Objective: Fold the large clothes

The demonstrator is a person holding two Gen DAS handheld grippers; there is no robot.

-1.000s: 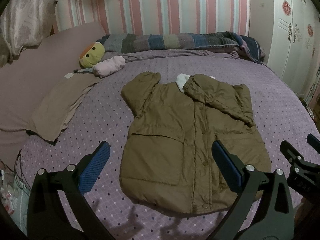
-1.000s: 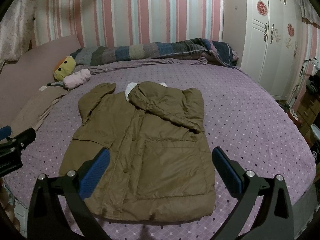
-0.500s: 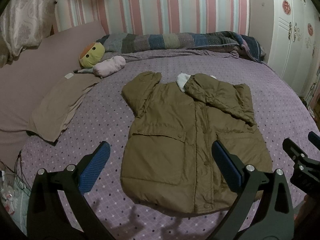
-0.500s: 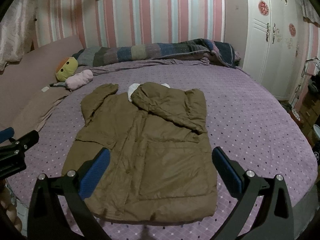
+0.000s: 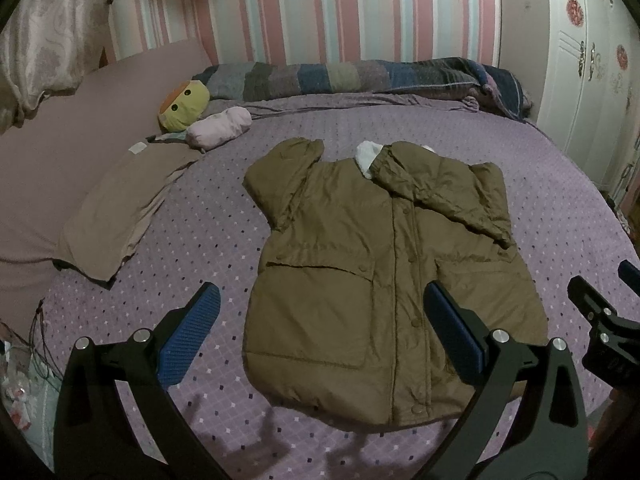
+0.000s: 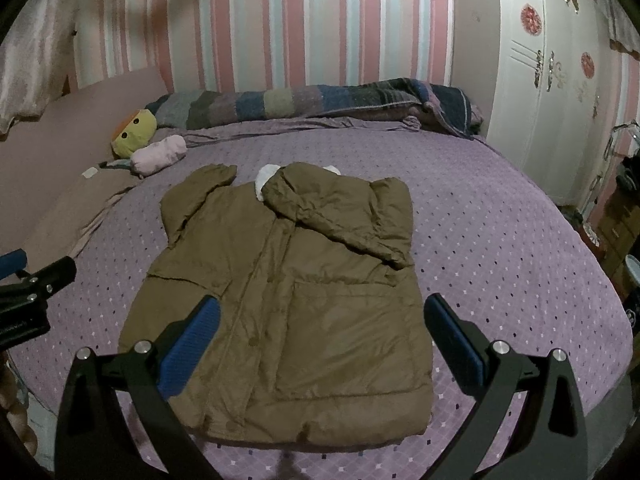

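An olive-brown padded coat [image 5: 372, 280] lies flat, front up, on the purple dotted bed [image 5: 208, 240]. It also shows in the right wrist view [image 6: 288, 300]. Its right sleeve [image 6: 340, 216] is folded across the chest; its left sleeve [image 5: 280, 176] lies out beside the body. A white collar lining [image 5: 366, 158] shows at the top. My left gripper [image 5: 320, 332] is open and empty above the hem. My right gripper [image 6: 320, 332] is open and empty above the hem, and shows at the right edge of the left wrist view [image 5: 600, 320].
A yellow plush toy [image 5: 184, 104] and a pink roll [image 5: 218, 132] lie at the far left. A beige pillow [image 5: 120, 208] lies left of the coat. A striped blanket [image 5: 360, 80] runs along the far wall. A white wardrobe [image 6: 560, 80] stands on the right.
Both grippers have drawn back and risen a little, so the coat looks slightly farther away. The coat has not moved. Both stay open.
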